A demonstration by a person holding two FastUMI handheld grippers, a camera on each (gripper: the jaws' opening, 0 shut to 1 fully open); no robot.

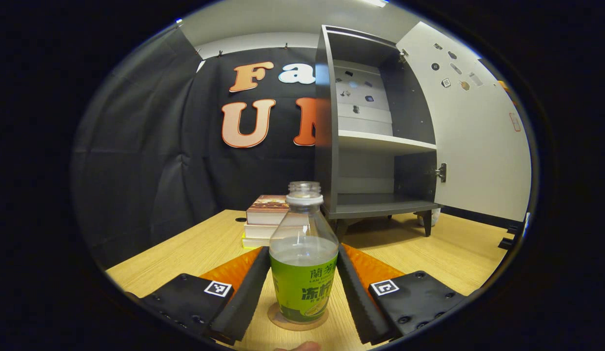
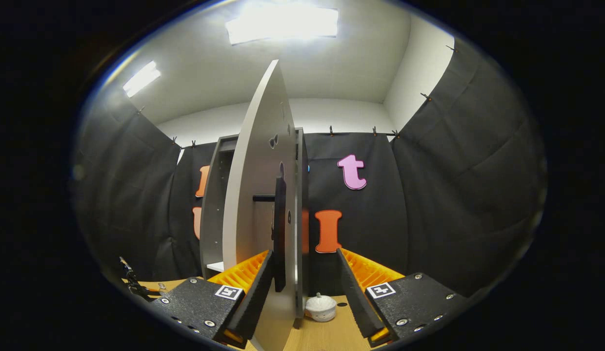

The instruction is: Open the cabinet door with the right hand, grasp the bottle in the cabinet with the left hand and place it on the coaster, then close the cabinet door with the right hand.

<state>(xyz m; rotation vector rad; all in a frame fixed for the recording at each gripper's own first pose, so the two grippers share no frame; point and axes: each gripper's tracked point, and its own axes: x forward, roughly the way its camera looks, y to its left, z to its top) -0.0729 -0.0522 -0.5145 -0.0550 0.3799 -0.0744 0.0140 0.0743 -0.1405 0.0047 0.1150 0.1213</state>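
Left gripper view, tongs [image 1: 302, 292] straddling bottle [image 1: 303, 258] on coaster [image 1: 283, 321]

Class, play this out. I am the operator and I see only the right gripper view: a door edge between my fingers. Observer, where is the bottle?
Observer: In the left gripper view the bottle stands upright on the coaster, on the table.
Operator: Has the left hand-held gripper let it go?
Observer: I cannot tell. The left hand-held gripper has one finger close on each side of the bottle, and contact is unclear.
Operator: Is anything else near the bottle?
Observer: A stack of books lies behind it, beside the open cabinet.
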